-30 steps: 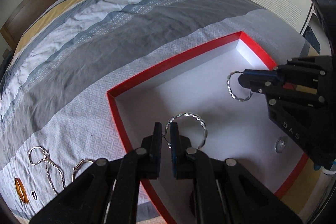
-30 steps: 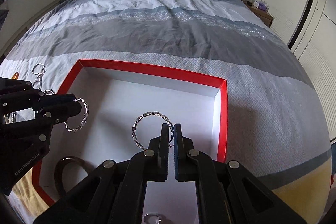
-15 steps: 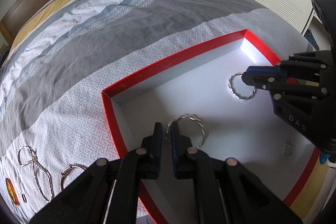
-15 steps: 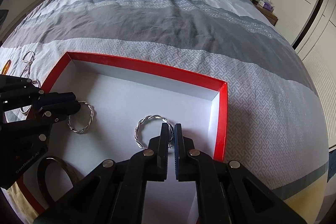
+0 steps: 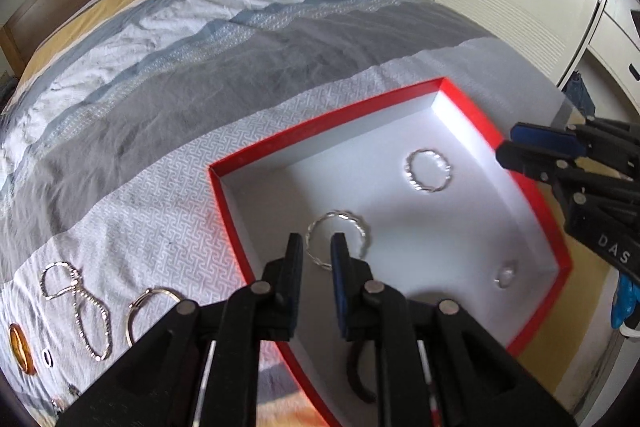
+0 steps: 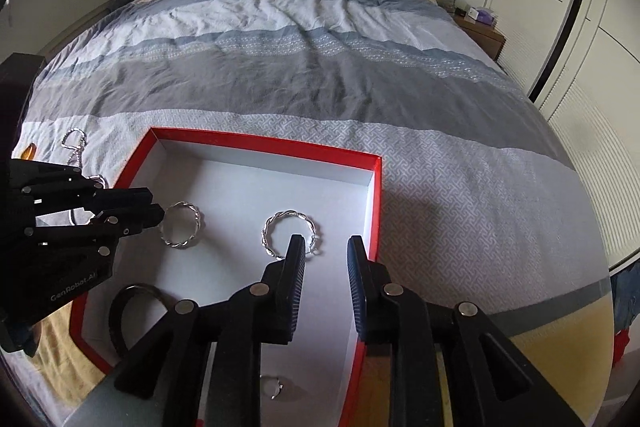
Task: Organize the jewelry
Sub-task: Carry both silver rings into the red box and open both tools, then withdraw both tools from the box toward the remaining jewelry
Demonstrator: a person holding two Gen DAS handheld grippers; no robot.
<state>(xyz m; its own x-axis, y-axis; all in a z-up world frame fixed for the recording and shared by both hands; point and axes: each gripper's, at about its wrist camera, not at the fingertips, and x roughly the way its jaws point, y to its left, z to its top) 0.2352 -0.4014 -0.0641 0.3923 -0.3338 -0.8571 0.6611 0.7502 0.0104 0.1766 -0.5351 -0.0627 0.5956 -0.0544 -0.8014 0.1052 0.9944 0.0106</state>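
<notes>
Two twisted bangles [image 6: 291, 233] in red box [image 6: 260, 143]

A second ago each gripper pinched a twisted silver bracelet over the red box [image 5: 532, 195]. Now the left gripper [image 5: 316, 251] is opening and its bracelet [image 5: 362, 231] lies free on the white box floor, no longer clamped. The right gripper [image 6: 326, 253] is opening too, and its bracelet [image 6: 276, 223] lies flat on the floor just beyond the fingers. Both grippers sit higher above the box than before.
</notes>
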